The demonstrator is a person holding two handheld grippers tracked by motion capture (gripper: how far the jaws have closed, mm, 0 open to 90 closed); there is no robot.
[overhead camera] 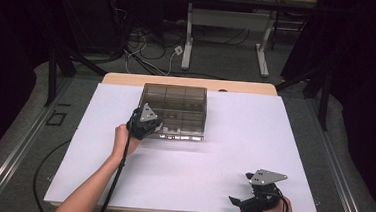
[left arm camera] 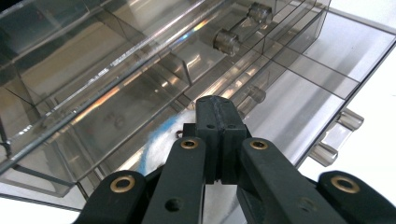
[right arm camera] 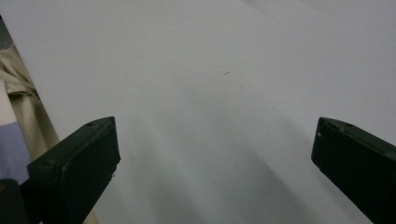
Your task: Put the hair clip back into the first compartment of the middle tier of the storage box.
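Smoky clear plastic drawer box [overhead camera: 176, 105] stands upright at the table's far middle, bottom drawer [left arm camera: 299, 107] pulled out

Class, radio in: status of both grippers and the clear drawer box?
Left gripper jaws shut, at the clear drawer box. Right gripper jaws open, over bare table. Nothing in the way.

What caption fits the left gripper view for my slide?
Shut left gripper at the front of a clear plastic drawer box, white and blue cloth below.

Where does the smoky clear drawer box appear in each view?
High view: the drawer box sits at table centre, left claw at its front.
Left gripper view: it spans the upper frame, behind the shut left claw.
Right gripper view: not in it.
Shared landmark: the white table.
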